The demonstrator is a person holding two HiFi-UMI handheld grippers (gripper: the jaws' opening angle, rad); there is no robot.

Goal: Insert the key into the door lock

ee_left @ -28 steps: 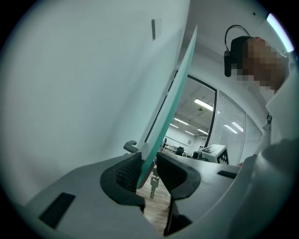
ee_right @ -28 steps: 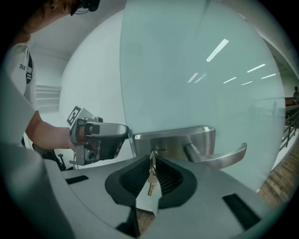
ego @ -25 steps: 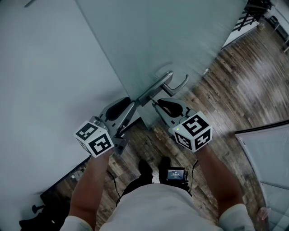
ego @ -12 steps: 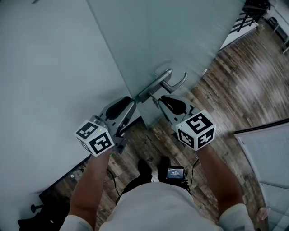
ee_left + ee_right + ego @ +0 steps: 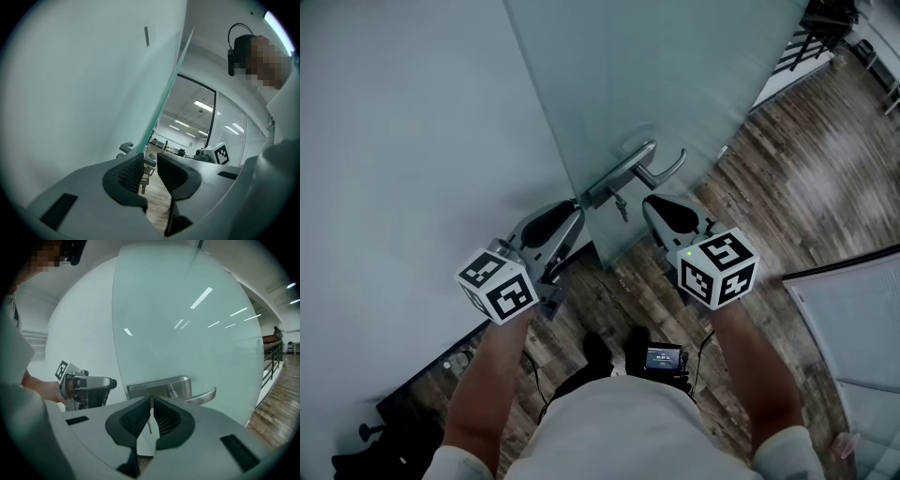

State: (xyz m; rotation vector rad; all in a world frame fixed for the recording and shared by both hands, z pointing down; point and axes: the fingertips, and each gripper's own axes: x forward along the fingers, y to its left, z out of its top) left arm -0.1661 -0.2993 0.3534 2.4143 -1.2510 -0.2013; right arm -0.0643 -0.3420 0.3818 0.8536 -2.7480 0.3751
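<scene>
A frosted glass door (image 5: 675,84) carries a metal lock plate and lever handle (image 5: 623,173). A small bunch of keys (image 5: 620,208) hangs just below the plate, at the door's edge. My left gripper (image 5: 577,212) sits level at that edge, on the door's left side. In the left gripper view its jaws (image 5: 150,164) stand open, with the keys (image 5: 144,177) showing through the gap beyond them. My right gripper (image 5: 649,202) is a little right of the keys and apart from them. Its pads (image 5: 151,411) are shut, and the handle (image 5: 161,386) lies ahead of them.
A pale wall (image 5: 394,141) stands left of the door. Wood floor (image 5: 806,178) spreads to the right, with a glass panel (image 5: 862,328) at the lower right. A small screen device (image 5: 664,358) hangs at the person's waist. A railing (image 5: 274,357) shows far right.
My right gripper has drawn back to the right, away from the door edge, leaving the keys hanging there. The left gripper has stayed in place.
</scene>
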